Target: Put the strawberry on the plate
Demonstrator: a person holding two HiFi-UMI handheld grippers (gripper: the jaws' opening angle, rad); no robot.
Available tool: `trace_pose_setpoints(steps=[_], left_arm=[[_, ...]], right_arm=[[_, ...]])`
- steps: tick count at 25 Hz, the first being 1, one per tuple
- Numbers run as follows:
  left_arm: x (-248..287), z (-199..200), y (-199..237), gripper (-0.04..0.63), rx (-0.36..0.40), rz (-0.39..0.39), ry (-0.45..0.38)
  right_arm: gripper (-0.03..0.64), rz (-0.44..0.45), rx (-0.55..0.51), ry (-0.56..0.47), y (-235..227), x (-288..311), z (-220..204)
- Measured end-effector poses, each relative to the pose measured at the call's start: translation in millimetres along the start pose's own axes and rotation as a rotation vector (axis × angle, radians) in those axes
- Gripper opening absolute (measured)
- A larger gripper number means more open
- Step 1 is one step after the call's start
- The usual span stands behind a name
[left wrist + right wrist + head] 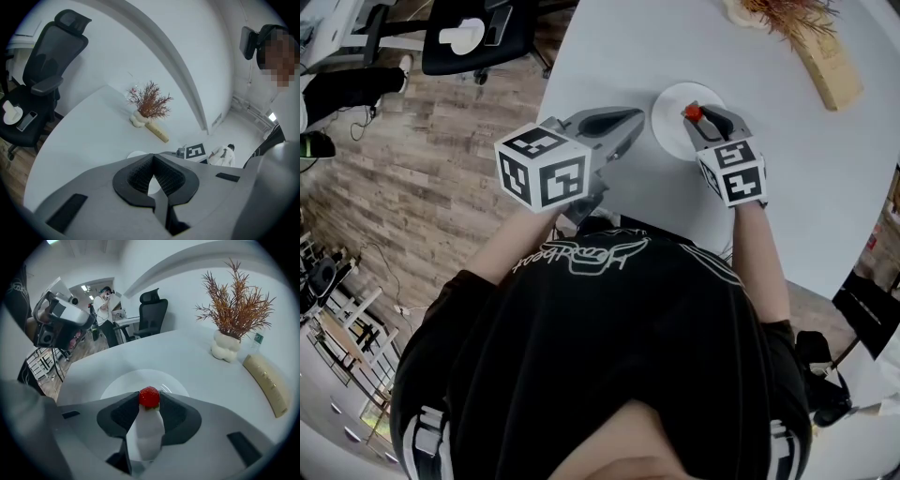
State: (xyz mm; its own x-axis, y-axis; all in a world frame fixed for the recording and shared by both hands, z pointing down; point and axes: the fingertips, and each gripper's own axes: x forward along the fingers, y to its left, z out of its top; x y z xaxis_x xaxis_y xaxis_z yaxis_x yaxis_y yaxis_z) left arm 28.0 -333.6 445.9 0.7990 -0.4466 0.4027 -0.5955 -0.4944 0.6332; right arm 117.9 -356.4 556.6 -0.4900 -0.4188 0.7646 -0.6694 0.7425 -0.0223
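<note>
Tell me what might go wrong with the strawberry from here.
1. The right gripper pinches the strawberry only at its very jaw tips, so the fruit may slip out early.
2. The plate looks shallow, and how high the berry hangs over it is unclear. Released from too high, the round fruit might roll off onto the table.
</note>
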Motion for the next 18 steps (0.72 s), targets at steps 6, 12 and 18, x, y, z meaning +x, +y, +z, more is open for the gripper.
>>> trace_pose_setpoints(steps=[6, 12, 18], left_arm=[[-6.2, -4.5, 1.9, 0.006, -0.008, 0.018, -0.003], [-11.6, -4.8, 2.2, 0.006, -0.005, 0.031, -0.010], [-19.6, -7.6, -4.8, 0.006, 0.009, 0.023, -0.011]], right_arm=[[0.127, 0.002, 0.000, -0.007, 1.7, -2.1, 3.0], [0.132, -0.008, 0.001, -0.020, 2.1, -5.4, 4.7], [0.150, -0.046, -0.006, -0.060, 2.4, -18.8, 12.7]])
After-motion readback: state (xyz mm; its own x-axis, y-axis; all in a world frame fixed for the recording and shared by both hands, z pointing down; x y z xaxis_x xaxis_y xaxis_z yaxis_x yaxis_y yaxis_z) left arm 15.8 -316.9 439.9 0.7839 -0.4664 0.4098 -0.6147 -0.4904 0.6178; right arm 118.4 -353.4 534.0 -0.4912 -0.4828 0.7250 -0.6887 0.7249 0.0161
